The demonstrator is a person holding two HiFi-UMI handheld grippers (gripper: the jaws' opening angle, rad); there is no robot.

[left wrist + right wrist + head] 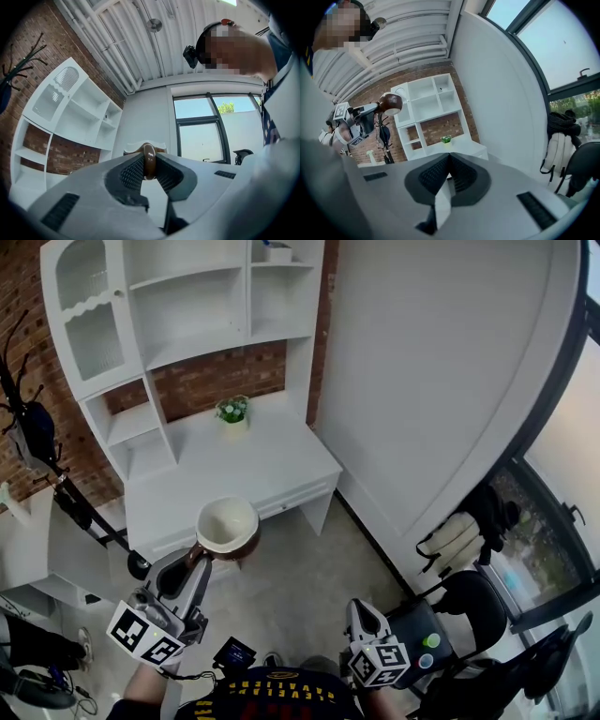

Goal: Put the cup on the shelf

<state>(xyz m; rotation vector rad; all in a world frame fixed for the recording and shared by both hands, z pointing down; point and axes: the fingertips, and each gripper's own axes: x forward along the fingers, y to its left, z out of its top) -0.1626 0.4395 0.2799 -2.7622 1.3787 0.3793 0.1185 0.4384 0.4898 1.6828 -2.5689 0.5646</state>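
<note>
Left gripper [194,555]: low at the left of the head view, with its jaws closed on the brown handle [149,161] of the cup. The ribbed pads press the handle from both sides.
Cup [228,528]: brown outside and cream inside, held in the air just past the jaw tips. In the head view it hangs in front of the table's front edge, not on any shelf board.
Cup's direction: the mouth faces up toward the head camera, so the long axis runs roughly up and down. The handle points back and down-left into the jaws.
Right gripper [360,607]: low at the right and well apart from the cup. Its jaws are together with nothing between them.
Floor [309,568]: grey, beneath both grippers.
Table [272,465]: white, beyond the cup, with a drawer in its front.
Plant [232,410]: a small green plant in a pot, standing toward the back of the table.
Shelf [187,296]: a white unit rising from the back of the table, with open compartments and a door at its upper left.
Brick wall [211,381]: red-brown, showing behind the unit's lower opening.
Chair [469,601]: dark, at the far right near the window.
</note>
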